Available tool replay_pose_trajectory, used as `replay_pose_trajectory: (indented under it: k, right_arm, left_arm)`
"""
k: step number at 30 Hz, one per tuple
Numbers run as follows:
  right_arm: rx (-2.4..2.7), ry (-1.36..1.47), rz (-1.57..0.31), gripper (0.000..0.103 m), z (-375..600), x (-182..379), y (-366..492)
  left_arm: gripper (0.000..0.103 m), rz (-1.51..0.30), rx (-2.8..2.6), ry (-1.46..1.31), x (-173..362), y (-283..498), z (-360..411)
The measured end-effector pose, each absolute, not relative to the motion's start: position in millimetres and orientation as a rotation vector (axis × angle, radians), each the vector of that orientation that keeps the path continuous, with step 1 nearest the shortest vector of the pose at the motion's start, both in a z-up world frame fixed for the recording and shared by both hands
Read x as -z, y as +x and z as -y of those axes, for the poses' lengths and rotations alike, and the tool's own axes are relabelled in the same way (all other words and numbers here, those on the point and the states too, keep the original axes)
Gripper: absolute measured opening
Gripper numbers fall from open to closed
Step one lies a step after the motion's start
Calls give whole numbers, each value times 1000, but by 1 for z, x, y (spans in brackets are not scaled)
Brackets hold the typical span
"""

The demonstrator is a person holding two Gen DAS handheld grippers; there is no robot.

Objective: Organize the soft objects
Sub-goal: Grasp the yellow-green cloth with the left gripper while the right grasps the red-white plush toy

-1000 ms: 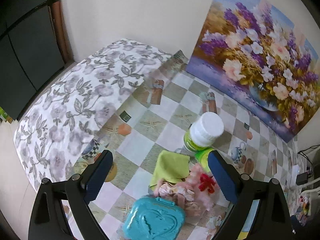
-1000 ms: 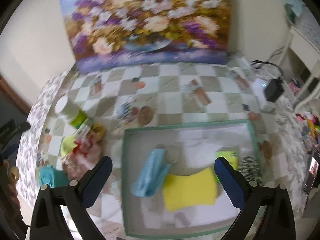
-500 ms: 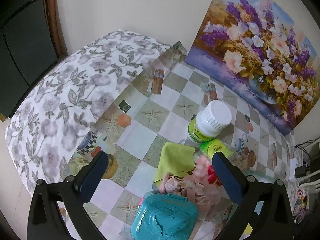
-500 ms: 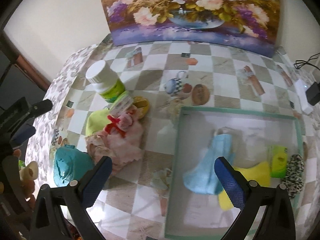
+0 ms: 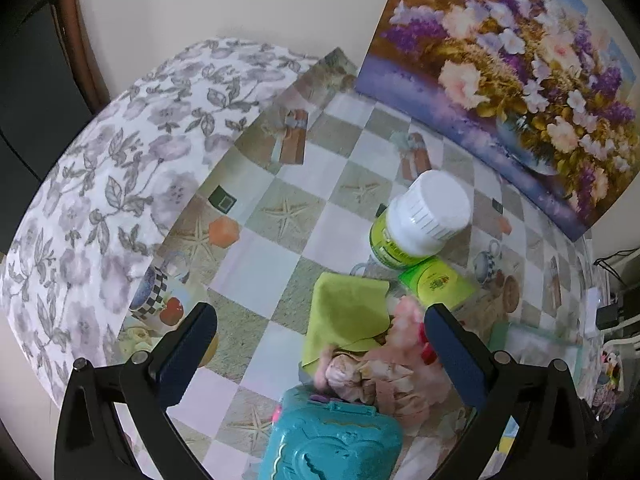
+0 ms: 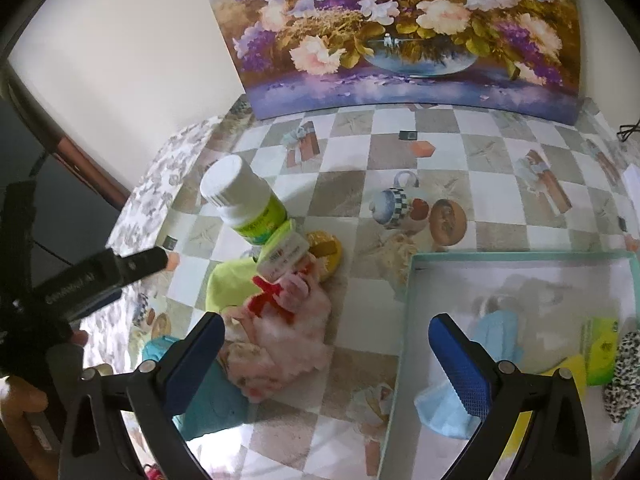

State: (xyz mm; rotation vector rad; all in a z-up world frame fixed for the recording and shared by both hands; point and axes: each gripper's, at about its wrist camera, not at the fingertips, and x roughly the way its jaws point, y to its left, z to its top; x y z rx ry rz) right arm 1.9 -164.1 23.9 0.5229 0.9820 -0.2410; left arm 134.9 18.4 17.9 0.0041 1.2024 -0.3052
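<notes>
Over the checkered table (image 5: pixel 280 240) both grippers have closed in on the pile of unsorted things; a second ago the right gripper (image 6: pixel 324 360) looked down into the tray (image 6: pixel 404 320), and now it has swung across so the tray sits at the right of its view and the pile at the left; I judge that a drop-off is finished and a fresh pick is starting; the left gripper (image 5: pixel 320 348) has sunk toward the same pile, which now fills more of its view; its jaws stand wide with nothing pressed between them, and the right jaws are wide and empty too; both tools tilt steeply downward; the pink cloth (image 6: pixel 288 336) lies crumpled beside the tray, touching the green cloth (image 5: pixel 344 312) and a teal case (image 5: pixel 332 440), with a bottle (image 5: pixel 416 224) and a small box (image 5: pixel 436 284) just behind; inside the tray already lie a blue cloth (image 6: pixel 496 332), a yellow sponge (image 6: pixel 568 372), a green packet (image 6: pixel 600 352) and a spotted piece (image 6: pixel 628 372); soft items on the table still await sorting.
</notes>
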Motion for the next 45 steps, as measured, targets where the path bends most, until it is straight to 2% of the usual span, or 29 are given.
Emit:
replay_pose_trajectory:
  k: [15, 30, 36, 40, 42, 43, 45]
  right_arm:
    - [235, 503, -974, 103, 160, -15, 24]
    - [186, 501, -1048, 103, 150, 25, 55]
    - [155, 496, -1046, 85, 145, 31, 61]
    - [127, 498, -1048, 67, 142, 35, 63]
    - [115, 500, -1049, 56, 141, 37, 63]
    - [106, 502, -1049, 51, 141, 37, 63]
    - [98, 502, -1046, 49, 140, 38, 64]
  left_arm:
    - [103, -1282, 322, 33, -8, 156, -25]
    - [101, -1510, 513, 164, 52, 194, 0]
    - [86, -1551, 532, 213, 67, 195, 14]
    - [74, -1562, 536, 248, 74, 195, 19]
    - [67, -1548, 540, 258, 72, 195, 21]
    - [60, -1542, 549, 268, 73, 192, 22]
    - [51, -1538, 551, 284, 71, 192, 27]
